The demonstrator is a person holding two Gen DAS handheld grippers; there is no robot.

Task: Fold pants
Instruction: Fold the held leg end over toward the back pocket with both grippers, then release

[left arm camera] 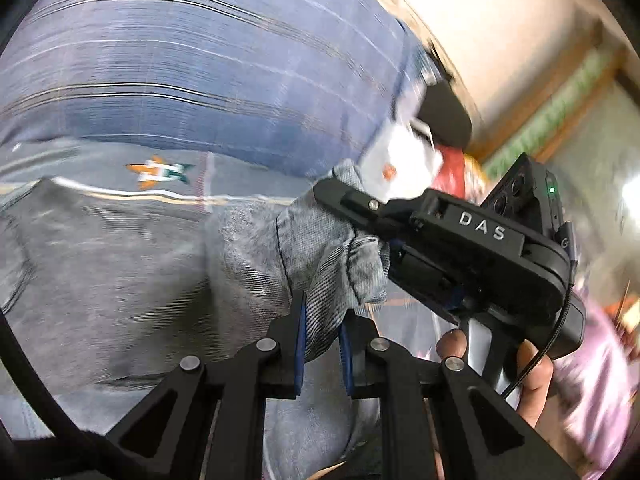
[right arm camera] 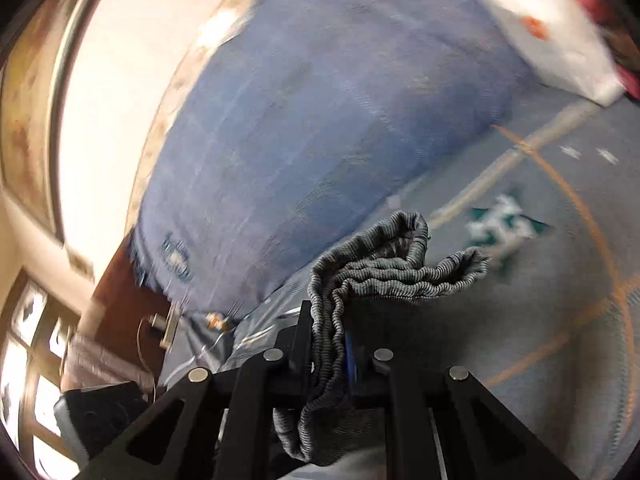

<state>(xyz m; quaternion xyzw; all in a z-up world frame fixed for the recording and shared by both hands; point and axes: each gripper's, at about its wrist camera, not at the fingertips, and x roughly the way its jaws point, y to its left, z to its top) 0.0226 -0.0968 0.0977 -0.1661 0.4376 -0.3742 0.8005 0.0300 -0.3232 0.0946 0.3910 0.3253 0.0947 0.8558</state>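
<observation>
Above the bed [left arm camera: 200, 52], your left hand-held gripper [left arm camera: 322, 344] was clamped on a fold of the grey pants [left arm camera: 312, 240]. Your right hand-held gripper [right arm camera: 329, 350] pinched their ribbed waistband [right arm camera: 384, 272], and both held the pants lifted over the blue bedding.

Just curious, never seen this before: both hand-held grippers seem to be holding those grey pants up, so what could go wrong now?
The right hand-held gripper pinches only the ribbed waistband, so the pants could slip free. The left hand-held gripper grips bunched cloth right beside the other, so the fold may turn out crooked.
</observation>
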